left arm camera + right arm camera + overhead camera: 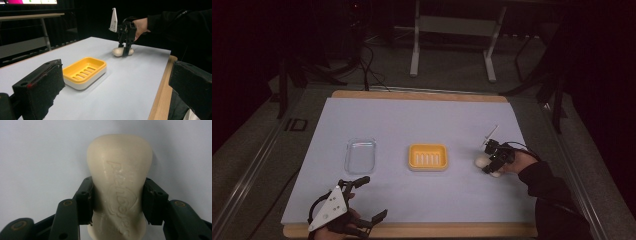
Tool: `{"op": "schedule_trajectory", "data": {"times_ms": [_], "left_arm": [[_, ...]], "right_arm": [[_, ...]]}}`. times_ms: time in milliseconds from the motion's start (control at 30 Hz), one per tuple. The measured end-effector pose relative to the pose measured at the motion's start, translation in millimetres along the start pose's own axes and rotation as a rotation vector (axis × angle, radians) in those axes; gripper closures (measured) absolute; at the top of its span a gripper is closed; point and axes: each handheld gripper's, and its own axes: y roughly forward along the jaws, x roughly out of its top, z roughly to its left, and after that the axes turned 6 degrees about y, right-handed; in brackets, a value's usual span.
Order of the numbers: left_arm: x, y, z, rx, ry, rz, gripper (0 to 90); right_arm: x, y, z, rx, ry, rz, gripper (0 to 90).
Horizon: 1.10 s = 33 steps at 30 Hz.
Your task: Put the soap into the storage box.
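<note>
A cream bar of soap (119, 195), oval and smooth with raised lettering pressed into its top face, lies flat on the pale tabletop (422, 120) near its right edge. It sits well to the right of the yellow soap dish (428, 157), clamped at its long sides between two black fingers (85, 201).

The soap bar (119, 195) is cream-white with embossed lettering. The soap dish (428, 157) is yellow with a slotted inner tray over a white base. The lid (360, 155) is clear. The bench (412, 125) cover is pale lavender, edged in wood.
</note>
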Motion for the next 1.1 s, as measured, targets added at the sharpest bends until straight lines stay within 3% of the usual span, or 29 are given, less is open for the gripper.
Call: {"op": "schedule_trajectory", "data": {"times_ms": [133, 367, 767, 1100], "left_arm": [[-0.1, 0.6, -0.7, -0.004, 0.001, 0.002, 0.1], [-0.1, 0.5, -0.4, -0.004, 0.001, 0.002, 0.1], [-0.2, 0.5, -0.7, -0.006, 0.003, 0.005, 0.1], [0.1, 0.6, -1.1, -0.01, 0.002, 0.005, 0.1]], "right_arm": [[1.2, -8.3, 1.4, -0.003, -0.018, -0.019, 49.9], [4.6, -16.9, 4.3, -0.001, -0.07, -0.004, 49.9], [7.8, -24.8, 16.1, 0.016, -0.269, 0.015, 49.9], [14.3, -32.5, 23.9, 0.039, -0.364, -0.007, 49.9]]}}
